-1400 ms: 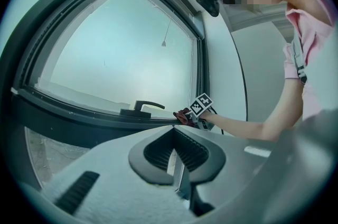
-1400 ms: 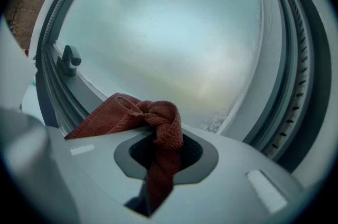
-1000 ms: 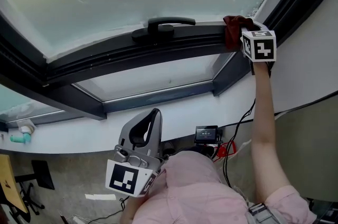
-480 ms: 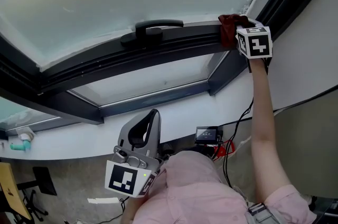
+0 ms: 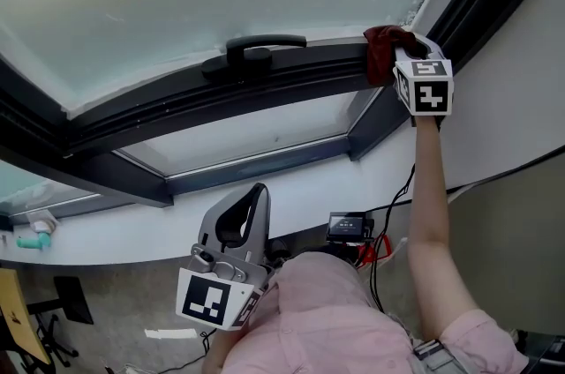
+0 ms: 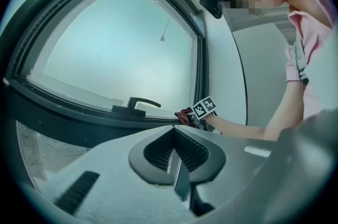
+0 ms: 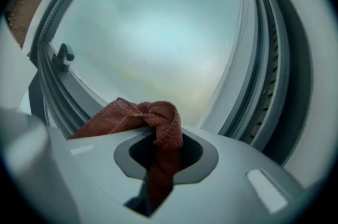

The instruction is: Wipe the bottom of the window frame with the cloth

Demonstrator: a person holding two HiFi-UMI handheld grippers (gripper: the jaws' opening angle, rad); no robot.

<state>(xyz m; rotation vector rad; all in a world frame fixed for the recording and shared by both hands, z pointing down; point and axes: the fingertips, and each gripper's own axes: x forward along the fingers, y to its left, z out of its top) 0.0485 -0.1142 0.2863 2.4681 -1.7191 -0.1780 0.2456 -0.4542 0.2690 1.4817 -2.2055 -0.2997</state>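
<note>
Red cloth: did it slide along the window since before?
No. The red cloth still sits just as far right of the window handle, on the window frame, pinched by the right gripper.

I count two grippers, the left gripper [image 5: 252, 198] at 6 o'clock and the right gripper [image 5: 406, 53] at 2 o'clock; one cloth [image 5: 380, 46]; one window frame [image 5: 177, 101]; one window handle [image 5: 258, 48]; one small screen [image 5: 345, 225].

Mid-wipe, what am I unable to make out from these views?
- Whether the cloth presses the window frame: right gripper view, the right gripper body covers it; head view, its marker cube does.
- Frame's left end: head view, cut off by the edge.
- Teal item on the sill: head view, too small.
</note>
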